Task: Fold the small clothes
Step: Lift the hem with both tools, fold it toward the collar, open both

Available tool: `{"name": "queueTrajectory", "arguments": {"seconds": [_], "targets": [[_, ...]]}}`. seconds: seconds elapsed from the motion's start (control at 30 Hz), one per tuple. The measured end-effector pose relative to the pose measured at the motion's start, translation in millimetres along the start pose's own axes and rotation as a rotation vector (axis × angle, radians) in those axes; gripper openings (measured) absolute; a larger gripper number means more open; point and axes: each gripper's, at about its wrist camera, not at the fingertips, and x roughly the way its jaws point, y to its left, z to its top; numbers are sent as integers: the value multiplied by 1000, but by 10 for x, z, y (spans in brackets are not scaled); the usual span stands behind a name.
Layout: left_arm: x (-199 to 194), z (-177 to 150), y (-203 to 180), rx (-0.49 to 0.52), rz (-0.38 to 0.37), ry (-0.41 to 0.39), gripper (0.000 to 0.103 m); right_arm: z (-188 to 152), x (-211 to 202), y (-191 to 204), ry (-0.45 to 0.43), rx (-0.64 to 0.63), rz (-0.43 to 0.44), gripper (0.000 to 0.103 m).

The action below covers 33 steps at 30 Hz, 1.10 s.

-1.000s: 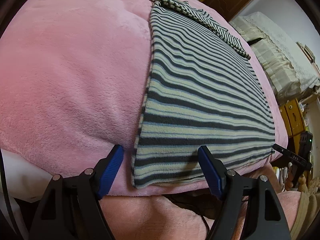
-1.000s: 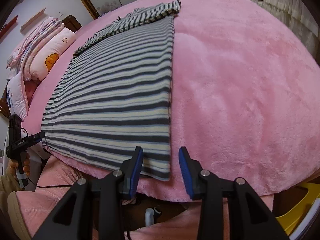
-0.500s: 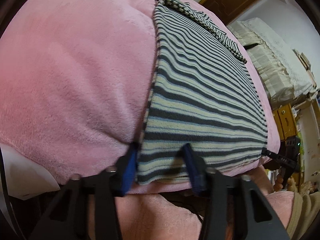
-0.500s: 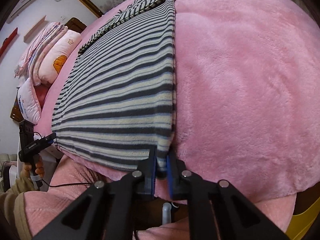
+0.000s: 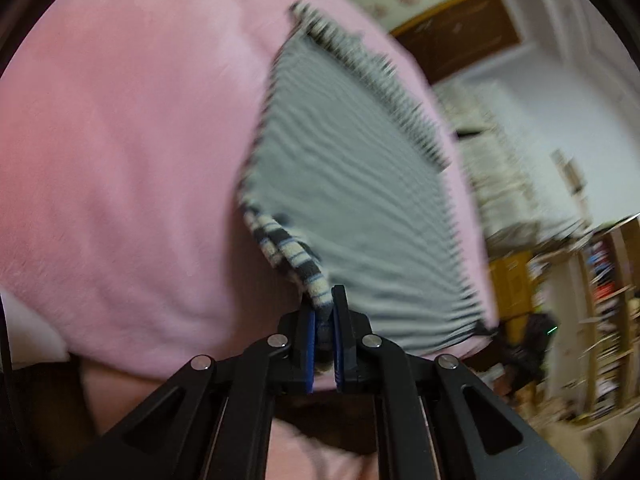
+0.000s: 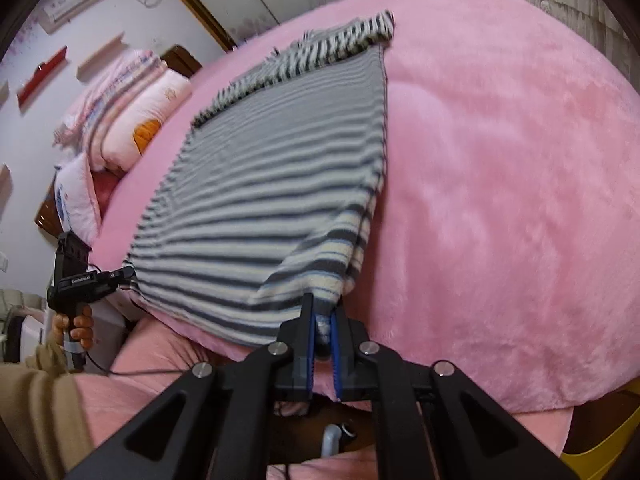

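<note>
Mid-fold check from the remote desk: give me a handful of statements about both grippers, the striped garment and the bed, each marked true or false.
1. The left gripper is shut on a near corner of the striped garment. True.
2. The right gripper hangs open above the cloth. False: it is shut on the garment's other near corner, with cloth pinched between its blue pads.
3. The garment lies on a pink plush blanket. True.
4. The corner held by the left gripper lies flat on the blanket. False: it is raised and curled over.
5. A green pillow sits beyond the garment. False: the pillows there are pink and white.
</note>
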Motion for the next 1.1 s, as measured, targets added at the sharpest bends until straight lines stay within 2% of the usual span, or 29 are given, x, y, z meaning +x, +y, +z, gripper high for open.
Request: {"name": "queueTrajectory", "arguments": {"seconds": [0.1, 0.23, 0.33, 0.47, 0.6, 0.8, 1.1], "targets": [[-98, 186, -251, -11, -63, -82, 5, 231, -172, 118, -64, -24, 22, 6], [-163, 544, -541, -33, -89, -180, 5, 644, -408, 290, -179, -62, 35, 6], [-175, 936, -734, -59, -64, -253, 5, 1058, -535, 374, -266, -69, 26, 6], [-104, 1506, -869, -84, 11, -327, 5, 1581, -569, 404, -340, -69, -5, 6], [18, 2136, -790, -131, 72, -349, 5, 2157, -447, 351, -381, -45, -23, 6], [425, 2851, -864, -113, 136, -359, 5, 2901, 11, 228, -397, 7, -65, 6], [1138, 3755, -873, -93, 214, -348, 5, 3579, 751, -213, -370, 120, -107, 6]]}}
